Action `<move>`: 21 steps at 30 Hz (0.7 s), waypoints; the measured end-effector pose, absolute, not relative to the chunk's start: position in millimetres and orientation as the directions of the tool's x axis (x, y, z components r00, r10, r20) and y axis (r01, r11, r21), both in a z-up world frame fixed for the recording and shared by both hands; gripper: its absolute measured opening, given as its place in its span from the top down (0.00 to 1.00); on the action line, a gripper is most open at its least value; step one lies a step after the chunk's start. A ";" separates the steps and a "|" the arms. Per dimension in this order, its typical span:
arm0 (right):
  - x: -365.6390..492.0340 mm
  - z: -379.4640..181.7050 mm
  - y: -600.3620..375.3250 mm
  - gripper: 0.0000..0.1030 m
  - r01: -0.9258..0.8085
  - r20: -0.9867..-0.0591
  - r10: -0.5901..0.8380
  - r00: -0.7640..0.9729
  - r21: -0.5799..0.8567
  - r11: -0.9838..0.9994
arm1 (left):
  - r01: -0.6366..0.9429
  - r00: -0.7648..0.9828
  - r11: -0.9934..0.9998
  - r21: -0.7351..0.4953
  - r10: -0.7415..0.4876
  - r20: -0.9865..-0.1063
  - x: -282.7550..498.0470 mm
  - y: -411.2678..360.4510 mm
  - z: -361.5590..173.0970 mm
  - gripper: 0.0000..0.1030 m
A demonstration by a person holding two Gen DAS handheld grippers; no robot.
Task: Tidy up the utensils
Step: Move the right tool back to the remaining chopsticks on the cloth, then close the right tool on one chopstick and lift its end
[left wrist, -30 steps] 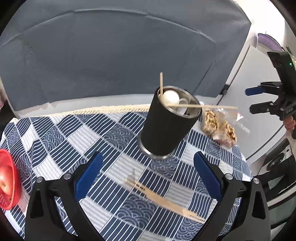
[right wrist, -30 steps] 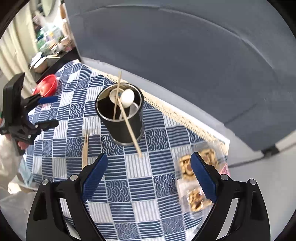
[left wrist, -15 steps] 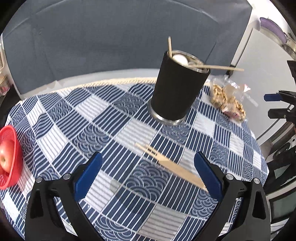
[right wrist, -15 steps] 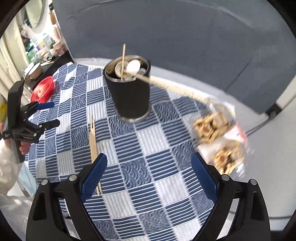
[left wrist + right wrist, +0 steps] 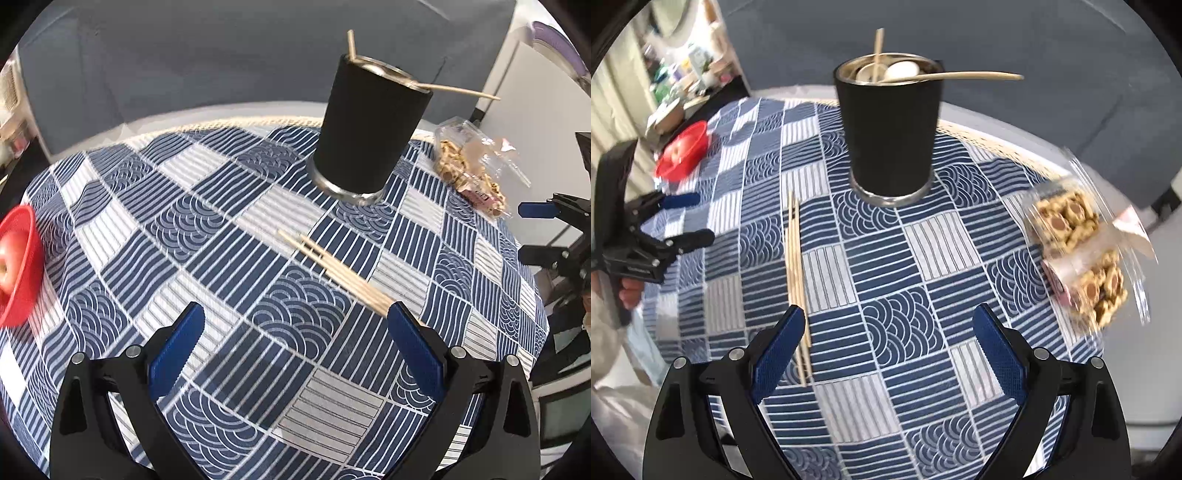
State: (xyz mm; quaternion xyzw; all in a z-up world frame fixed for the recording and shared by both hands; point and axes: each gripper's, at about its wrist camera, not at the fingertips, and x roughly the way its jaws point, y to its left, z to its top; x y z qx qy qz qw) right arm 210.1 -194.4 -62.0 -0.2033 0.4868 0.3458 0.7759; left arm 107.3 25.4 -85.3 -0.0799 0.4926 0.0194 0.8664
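Left wrist view: my left gripper (image 5: 291, 332) and right gripper (image 5: 888, 334) gaped empty, framing the pale wooden chopsticks (image 5: 332, 271) bound for the black metal-rimmed cup (image 5: 365, 125)

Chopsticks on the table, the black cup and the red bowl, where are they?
Chopsticks (image 5: 794, 254): right wrist view, middle of the sticks.
Cup (image 5: 890, 136): right wrist view, its black side.
Bowl (image 5: 687, 147): right wrist view, its red wall.

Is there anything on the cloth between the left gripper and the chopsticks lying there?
Nothing visible. Only bare checked cloth lies between the open left gripper and the loose chopsticks, whose near end is beside its right finger. The black cup stands beyond them.
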 end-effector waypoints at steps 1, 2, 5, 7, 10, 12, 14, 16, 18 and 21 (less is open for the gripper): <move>208.7 -67.2 -190.0 0.15 -0.752 -0.899 0.340 0.278 0.017 0.659 | -0.128 0.511 0.984 -0.120 -0.038 -0.859 105.6 24.3 -87.2 0.06; 207.0 -72.1 -185.8 0.15 -0.771 -0.901 0.344 0.266 0.015 0.637 | -0.138 0.507 0.983 -0.125 -0.038 -0.861 104.2 23.3 -88.8 0.06; 202.8 -83.9 -175.5 0.15 -0.810 -0.907 0.341 0.246 0.000 0.587 | -0.169 0.489 0.979 -0.117 -0.019 -0.872 99.9 18.9 -94.3 0.06; 200.4 -94.3 -168.5 0.15 -0.836 -0.915 0.337 0.220 0.002 0.549 | -0.201 0.477 0.972 -0.119 -0.009 -0.879 96.2 15.2 -97.5 0.06; 195.0 -111.1 -159.1 0.15 -0.866 -0.928 0.314 0.200 -0.017 0.500 | -0.217 0.466 0.968 -0.123 -0.008 -0.885 92.5 9.0 -102.8 0.06; 192.4 -120.0 -155.2 0.15 -0.879 -0.933 0.308 0.189 -0.021 0.476 | -0.237 0.451 0.966 -0.108 0.011 -0.892 89.7 2.9 -108.6 0.06; 190.2 -130.8 -152.6 0.16 -0.889 -0.940 0.296 0.171 -0.017 0.457 | -0.252 0.440 0.961 -0.116 0.007 -0.898 86.4 -2.2 -113.6 0.06; 188.4 -140.2 -150.7 0.16 -0.901 -0.946 0.286 0.152 -0.013 0.433 | -0.271 0.434 0.955 -0.123 0.007 -0.901 83.7 -5.9 -118.3 0.06; 188.1 -146.0 -149.5 0.16 -0.909 -0.950 0.280 0.142 -0.013 0.416 | -0.291 0.425 0.949 -0.124 0.012 -0.905 80.4 -9.6 -122.6 0.06; 188.1 -153.5 -147.1 0.16 -0.917 -0.954 0.273 0.124 -0.004 0.399 | -0.317 0.413 0.940 -0.125 0.019 -0.911 75.9 -14.3 -129.0 0.06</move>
